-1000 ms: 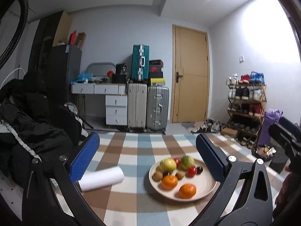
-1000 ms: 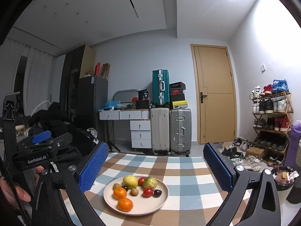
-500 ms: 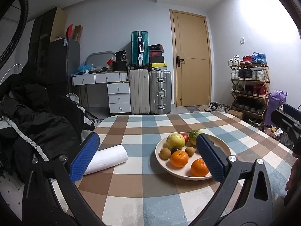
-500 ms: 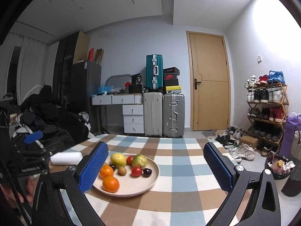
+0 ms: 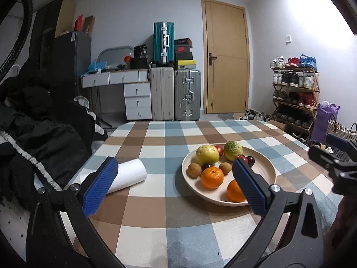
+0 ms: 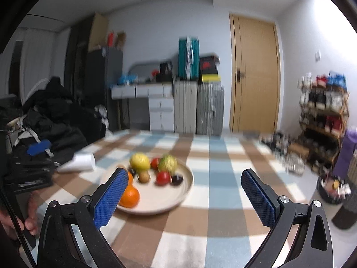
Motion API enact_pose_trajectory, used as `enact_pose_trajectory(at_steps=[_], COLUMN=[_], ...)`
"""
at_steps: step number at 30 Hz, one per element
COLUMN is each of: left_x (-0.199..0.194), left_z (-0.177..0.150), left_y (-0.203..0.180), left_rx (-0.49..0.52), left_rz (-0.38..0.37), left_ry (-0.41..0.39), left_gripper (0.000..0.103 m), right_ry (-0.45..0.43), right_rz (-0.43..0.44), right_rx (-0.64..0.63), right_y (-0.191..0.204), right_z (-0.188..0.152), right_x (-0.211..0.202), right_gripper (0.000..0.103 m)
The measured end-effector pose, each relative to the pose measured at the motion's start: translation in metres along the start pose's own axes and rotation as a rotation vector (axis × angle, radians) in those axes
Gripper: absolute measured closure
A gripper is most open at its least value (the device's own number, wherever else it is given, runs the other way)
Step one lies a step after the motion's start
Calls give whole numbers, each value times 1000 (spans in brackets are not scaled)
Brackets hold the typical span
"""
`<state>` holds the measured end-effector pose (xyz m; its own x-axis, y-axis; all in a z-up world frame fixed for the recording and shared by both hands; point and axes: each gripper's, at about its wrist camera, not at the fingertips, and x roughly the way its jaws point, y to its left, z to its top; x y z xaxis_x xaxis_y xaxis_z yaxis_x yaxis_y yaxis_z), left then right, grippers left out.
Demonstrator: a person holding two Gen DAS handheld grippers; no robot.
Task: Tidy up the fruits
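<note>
A beige plate [image 5: 265,169] [image 6: 185,185] sits on the checked table and holds several fruits: two oranges [image 5: 212,177], a yellow fruit [image 5: 207,154] [image 6: 140,163], a green-red fruit [image 5: 233,150] [image 6: 167,163], a red one [image 6: 162,177], brown kiwis [image 5: 193,170] and dark plums [image 6: 177,179]. My left gripper [image 5: 176,185] is open above the table, the plate just behind its right finger. My right gripper [image 6: 183,196] is open too, with the plate behind its left finger. Nothing lies between either pair of fingers.
A white paper roll [image 5: 129,175] [image 6: 78,163] lies left of the plate. Dark clothing [image 5: 33,129] is piled beyond the table's left edge. Behind the table stand suitcases [image 5: 174,93], a desk, a door and a shoe rack [image 5: 294,93]. A hand [image 6: 29,218] shows low left in the right wrist view.
Both grippers have dropped and moved closer to the table; the plate looks larger and higher in view. The right wrist view is now motion-blurred. Both stay open.
</note>
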<state>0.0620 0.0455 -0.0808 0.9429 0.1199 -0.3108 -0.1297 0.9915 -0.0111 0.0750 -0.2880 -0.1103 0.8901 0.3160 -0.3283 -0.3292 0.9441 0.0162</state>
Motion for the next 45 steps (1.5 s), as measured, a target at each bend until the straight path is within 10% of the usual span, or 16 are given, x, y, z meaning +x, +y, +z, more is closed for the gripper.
enact_pose_trajectory(at_steps=[45], left_x=[1], left_z=[-1], left_y=[-1], left_rx=[2], left_rz=[-1], left_ry=[-8], left_gripper=[0], right_ry=[-17], right_rz=[3], right_rx=[2], right_y=[-1], right_z=[-1], right_x=[2], right_gripper=[0])
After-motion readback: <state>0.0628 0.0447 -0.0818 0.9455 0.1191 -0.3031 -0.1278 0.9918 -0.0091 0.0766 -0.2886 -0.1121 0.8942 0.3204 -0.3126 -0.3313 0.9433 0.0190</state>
